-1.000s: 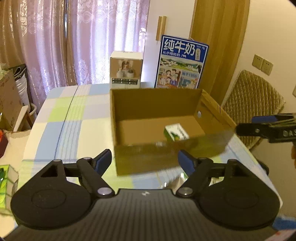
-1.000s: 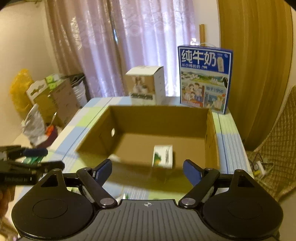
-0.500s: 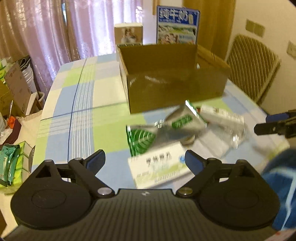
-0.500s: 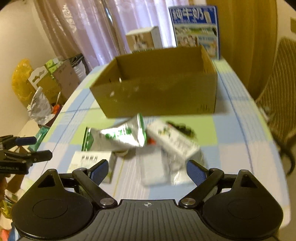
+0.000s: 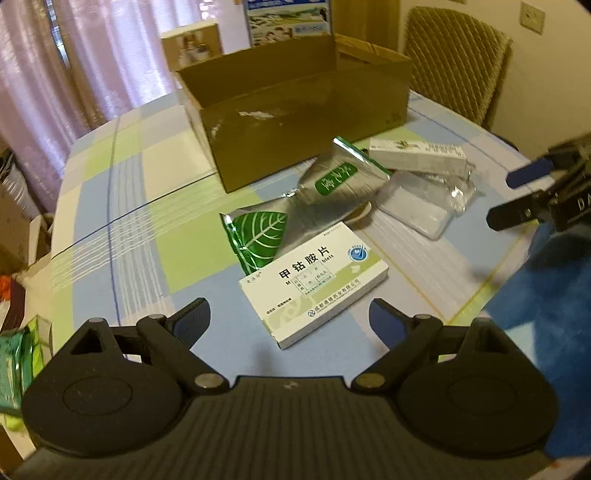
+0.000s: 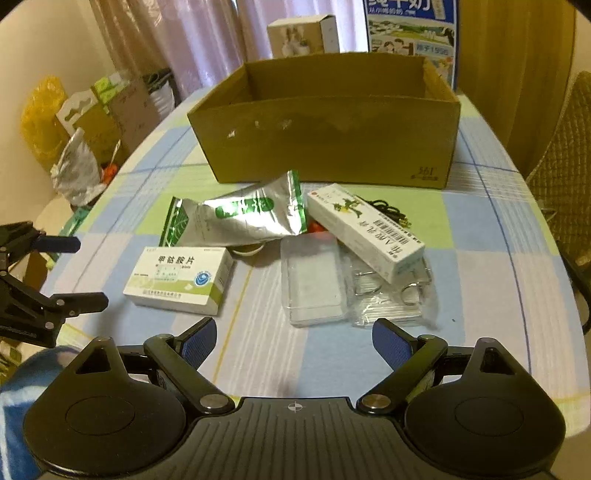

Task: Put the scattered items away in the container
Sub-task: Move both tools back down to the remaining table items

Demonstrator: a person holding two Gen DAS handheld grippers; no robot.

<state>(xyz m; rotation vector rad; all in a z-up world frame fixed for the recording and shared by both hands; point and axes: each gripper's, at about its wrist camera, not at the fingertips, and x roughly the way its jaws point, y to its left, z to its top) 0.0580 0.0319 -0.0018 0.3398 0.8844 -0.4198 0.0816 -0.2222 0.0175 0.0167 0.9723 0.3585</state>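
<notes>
Container: open cardboard box (image 6: 332,122), plain brown, scuffed white on its near wall, small printed mark at the lower right corner; stands at the far side of the table (image 6: 480,258).
Table cover: smooth cloth, checked in blue, green and white.
Scattered items: lie together on the cloth just in front of the box, outside it.
Medicine box (image 5: 314,284): flat white card with a green band, printed "甲钴胺片"; nearest the left gripper.
Foil pouch (image 6: 243,218): crinkled silver with a green leaf print, its top edge against the box wall.
Long carton (image 6: 365,232): white, barcode on the side, resting tilted on the clear plastic.
Clear case (image 6: 310,280): flat, see-through plastic; beside it a clear bag (image 6: 391,295) with metal rings.
Behind the box: blue milk carton (image 6: 410,33), reads "纯牛奶"; small white box (image 6: 303,35).
Left gripper (image 5: 290,317): jaws wide apart, nothing between them.
Right gripper (image 6: 293,339): jaws wide apart, nothing held.
</notes>
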